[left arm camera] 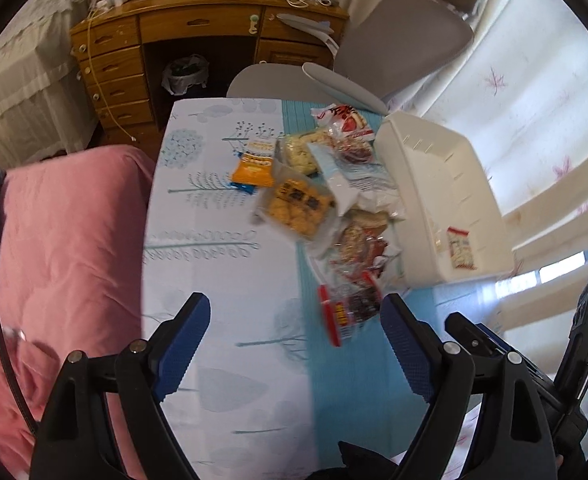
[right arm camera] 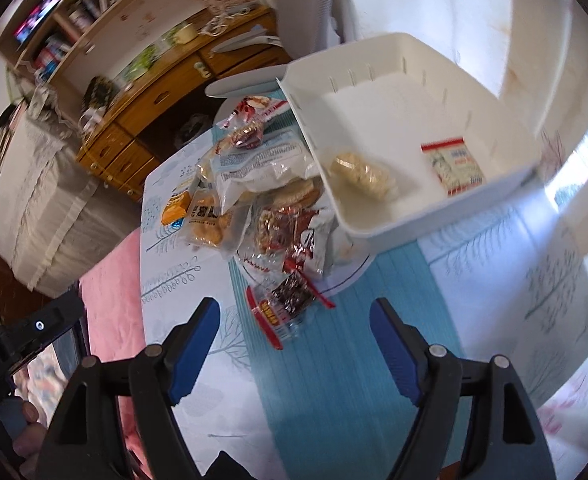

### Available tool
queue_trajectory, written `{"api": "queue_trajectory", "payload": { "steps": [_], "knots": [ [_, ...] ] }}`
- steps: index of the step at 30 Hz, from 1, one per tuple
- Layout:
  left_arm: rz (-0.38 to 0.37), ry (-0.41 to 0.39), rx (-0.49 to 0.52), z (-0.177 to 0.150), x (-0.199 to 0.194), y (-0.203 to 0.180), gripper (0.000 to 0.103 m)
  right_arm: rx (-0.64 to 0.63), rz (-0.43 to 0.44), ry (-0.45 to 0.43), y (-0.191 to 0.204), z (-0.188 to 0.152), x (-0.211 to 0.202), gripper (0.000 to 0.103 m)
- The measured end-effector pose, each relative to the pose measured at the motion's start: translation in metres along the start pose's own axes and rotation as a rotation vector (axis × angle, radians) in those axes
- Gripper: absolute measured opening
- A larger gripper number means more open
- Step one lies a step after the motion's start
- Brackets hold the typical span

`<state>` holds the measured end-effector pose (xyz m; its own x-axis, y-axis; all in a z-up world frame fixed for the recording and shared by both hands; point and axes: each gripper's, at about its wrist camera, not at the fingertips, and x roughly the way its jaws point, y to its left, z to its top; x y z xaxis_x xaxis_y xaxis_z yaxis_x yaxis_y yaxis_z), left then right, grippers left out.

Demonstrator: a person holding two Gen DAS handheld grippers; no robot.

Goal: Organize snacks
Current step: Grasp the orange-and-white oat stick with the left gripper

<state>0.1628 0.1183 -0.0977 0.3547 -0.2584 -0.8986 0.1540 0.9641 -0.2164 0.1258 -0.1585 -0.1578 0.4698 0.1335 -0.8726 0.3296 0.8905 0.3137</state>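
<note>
A heap of wrapped snacks (left arm camera: 334, 200) lies on the table beside a white plastic bin (left arm camera: 434, 184). Nearest me is a clear packet with red ends (left arm camera: 348, 310) (right arm camera: 287, 306). In the pile are an orange packet (left arm camera: 253, 164) (right arm camera: 175, 206) and a bag of golden biscuits (left arm camera: 298, 208) (right arm camera: 209, 222). The bin (right arm camera: 378, 226) holds a round biscuit pack (right arm camera: 364, 176) and a small red-edged sachet (right arm camera: 454, 166) (left arm camera: 460, 248). My left gripper (left arm camera: 296, 316) is open above the tablecloth, nothing between its fingers. My right gripper (right arm camera: 294, 316) is open too, hovering short of the red-ended packet.
The table wears a pale leaf-print cloth (left arm camera: 221, 240) with a teal strip (right arm camera: 334, 360). A pink quilt (left arm camera: 65, 240) lies at the left. Behind stand a wooden desk (left arm camera: 197, 28) and a grey chair (left arm camera: 406, 36). White curtains (left arm camera: 534, 100) hang at the right.
</note>
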Motion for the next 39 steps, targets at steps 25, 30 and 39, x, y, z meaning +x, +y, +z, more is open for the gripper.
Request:
{"api": "queue_trajectory", "payload": {
  "steps": [25,30,39],
  "knots": [
    [0.154,0.207,0.072,0.145,0.119,0.035,0.086,0.199,-0.098,0.085,0.025,-0.034,0.094,0.078],
    [0.161,0.232,0.046,0.165,0.159,0.033,0.086,0.217,-0.115,0.083,0.016,-0.032,0.111,0.078],
    [0.160,0.287,0.019,0.173,0.223,0.035,0.086,0.198,-0.144,0.091,0.008,-0.028,0.136,0.078]
  ]
}}
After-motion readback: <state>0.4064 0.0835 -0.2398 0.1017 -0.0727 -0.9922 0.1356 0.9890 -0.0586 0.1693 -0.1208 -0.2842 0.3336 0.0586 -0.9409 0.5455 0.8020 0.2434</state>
